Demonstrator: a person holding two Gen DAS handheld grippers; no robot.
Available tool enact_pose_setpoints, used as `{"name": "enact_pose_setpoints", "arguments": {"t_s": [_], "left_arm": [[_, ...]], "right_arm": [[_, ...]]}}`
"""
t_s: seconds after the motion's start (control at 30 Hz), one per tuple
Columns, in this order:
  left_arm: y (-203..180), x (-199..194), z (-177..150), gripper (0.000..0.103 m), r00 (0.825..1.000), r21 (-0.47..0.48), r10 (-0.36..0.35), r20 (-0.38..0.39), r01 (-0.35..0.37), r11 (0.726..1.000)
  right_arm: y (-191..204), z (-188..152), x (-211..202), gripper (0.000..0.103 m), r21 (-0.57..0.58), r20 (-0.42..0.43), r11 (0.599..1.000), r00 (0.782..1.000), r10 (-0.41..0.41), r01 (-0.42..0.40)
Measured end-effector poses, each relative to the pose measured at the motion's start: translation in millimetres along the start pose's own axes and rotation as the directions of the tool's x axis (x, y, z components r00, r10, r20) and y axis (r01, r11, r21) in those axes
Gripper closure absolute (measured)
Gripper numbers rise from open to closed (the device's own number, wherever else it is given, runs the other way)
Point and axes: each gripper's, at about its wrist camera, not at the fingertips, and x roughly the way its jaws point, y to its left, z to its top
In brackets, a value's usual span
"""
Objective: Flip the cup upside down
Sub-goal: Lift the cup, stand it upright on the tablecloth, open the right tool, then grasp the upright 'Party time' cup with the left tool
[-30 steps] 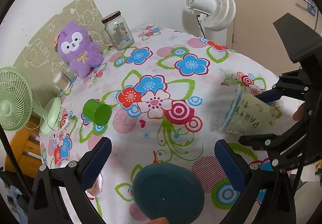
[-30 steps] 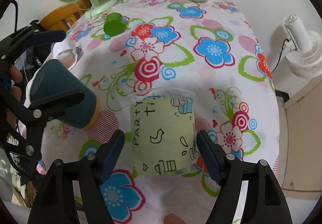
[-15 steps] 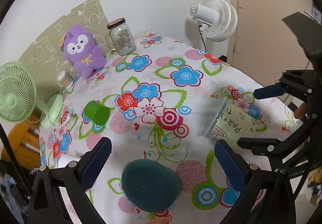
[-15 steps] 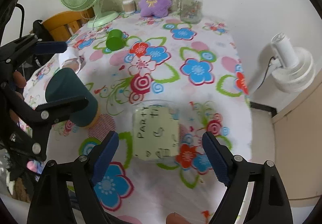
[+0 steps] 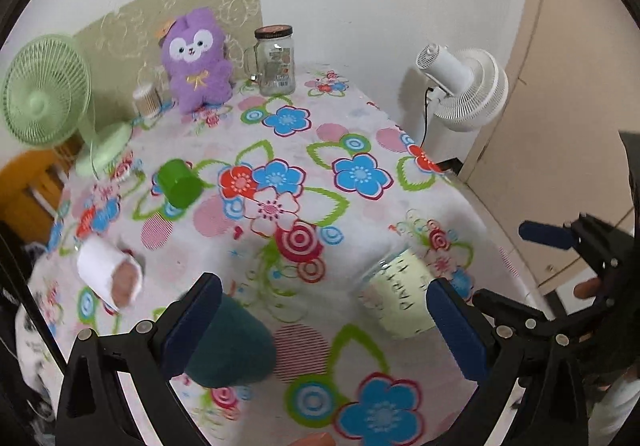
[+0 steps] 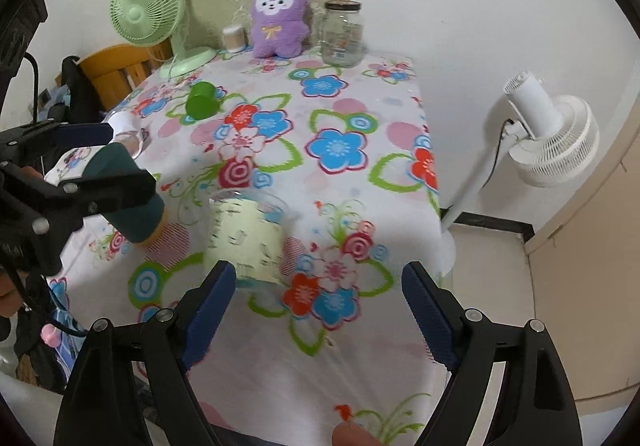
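A clear cup with a pale green "PARTY" sleeve (image 6: 246,242) lies on its side on the flowered tablecloth, near the table's front edge; it also shows in the left wrist view (image 5: 400,296). My right gripper (image 6: 320,300) is open and empty, just behind and to the right of it. A dark teal cup (image 5: 230,342) stands on the cloth with its bottom up, just ahead of my open left gripper (image 5: 320,326); it also shows in the right wrist view (image 6: 128,197). A green cup (image 5: 178,185) and a white cup (image 5: 106,276) lie on their sides further left.
A purple plush toy (image 5: 196,61), a glass jar (image 5: 276,59), a small container (image 5: 146,101) and a green desk fan (image 5: 44,93) stand at the table's far side. A white floor fan (image 6: 548,133) stands right of the table. The table edge (image 6: 436,205) drops off to the right.
Both grippers have pulled back from the table. The right gripper has let go of the party cup, which now lies on the cloth. The teal cup now sits further from my left gripper.
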Motion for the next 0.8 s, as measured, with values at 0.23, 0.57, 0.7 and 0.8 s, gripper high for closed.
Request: {"name": "enact_pose_setpoints", "arguments": {"t_s": [0.23, 0.57, 0.7, 0.8], "left_arm": [[-17, 10, 2, 0.000, 1.000, -0.021, 0.016, -0.001, -0.016, 1.000], [-31, 43, -2, 0.000, 0.996, -0.073, -0.014, -0.088, 0.008, 0.997], [-33, 58, -1, 0.000, 0.992, -0.094, -0.014, -0.123, 0.002, 0.996], [-35, 68, 0, 0.000, 0.990, -0.104, -0.002, -0.140, -0.013, 0.994]], "right_arm": [[-34, -20, 8, 0.016, 0.105, -0.034, 0.994, 0.999, 0.031, -0.027], [-58, -45, 16, 0.016, 0.183, -0.061, 0.980, 0.994, 0.093, -0.081], [-62, -53, 20, 0.016, 0.193, -0.071, 0.977, 0.992, 0.106, -0.090], [-66, -58, 21, 0.016, 0.199, -0.074, 0.976, 0.991, 0.110, -0.093]]}}
